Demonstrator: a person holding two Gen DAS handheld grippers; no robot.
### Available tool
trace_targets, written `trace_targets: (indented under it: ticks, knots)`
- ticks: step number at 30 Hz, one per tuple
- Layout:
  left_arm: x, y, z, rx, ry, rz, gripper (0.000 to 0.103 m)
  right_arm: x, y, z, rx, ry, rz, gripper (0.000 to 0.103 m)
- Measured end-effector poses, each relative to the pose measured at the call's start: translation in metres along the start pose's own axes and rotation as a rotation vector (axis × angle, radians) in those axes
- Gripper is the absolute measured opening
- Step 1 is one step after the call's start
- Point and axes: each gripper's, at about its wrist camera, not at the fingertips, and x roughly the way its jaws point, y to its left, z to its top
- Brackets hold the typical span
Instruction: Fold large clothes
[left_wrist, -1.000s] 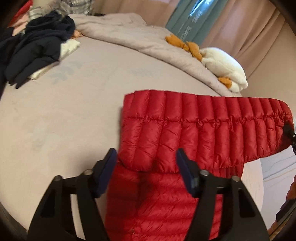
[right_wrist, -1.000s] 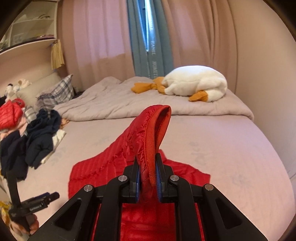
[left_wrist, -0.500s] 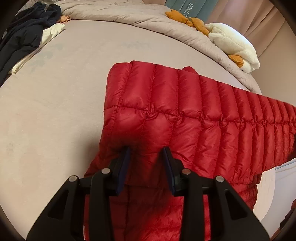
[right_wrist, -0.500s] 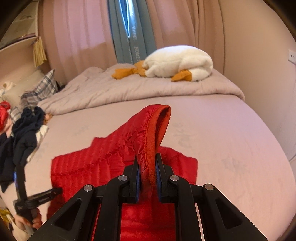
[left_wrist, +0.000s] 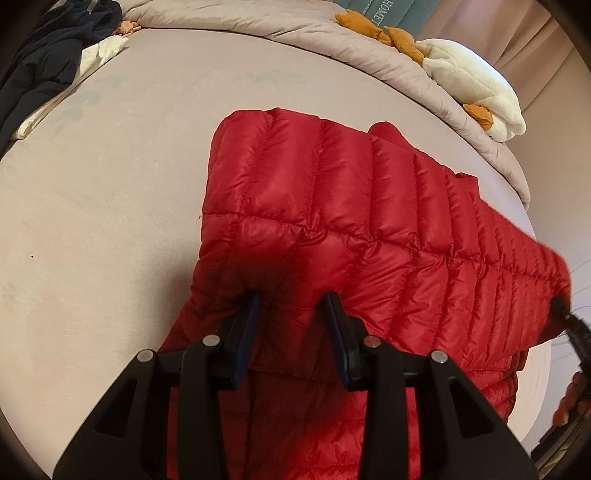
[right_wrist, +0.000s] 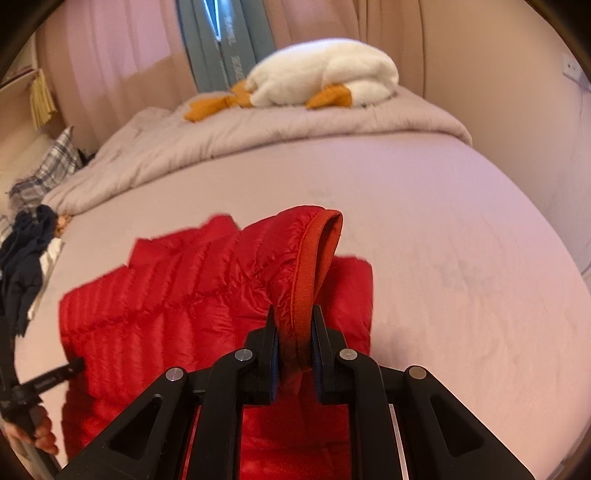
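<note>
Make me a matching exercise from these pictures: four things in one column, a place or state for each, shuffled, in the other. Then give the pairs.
Things
1. red down jacket
2. white plush duck
3. dark clothes pile
4. right tongs

Places or states
A. lying on the bunched duvet at the far end of the bed
B. shut on the jacket's cuff
C. heaped at the bed's left edge
D. spread on the sheet, one sleeve lifted

Pairs: 1-D, 2-A, 3-C, 4-B

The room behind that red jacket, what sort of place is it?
Most likely a bedroom: the red jacket lies on a wide bed with a rumpled duvet, a plush duck and curtains behind.
</note>
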Motion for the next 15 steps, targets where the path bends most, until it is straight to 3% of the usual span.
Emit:
trace_targets:
  ticks: [7,15]
  knots:
    - [0.002,0.001,0.0,-0.01,0.014,-0.001,0.037,0.031,-0.016,-0.016,0.04,0.093,-0.014,0.015]
    - [0.003,0.005,0.0,-0.023,0.022,-0.001,0.037,0.046,-0.02,-0.024,0.058,0.123,-0.017,0.015]
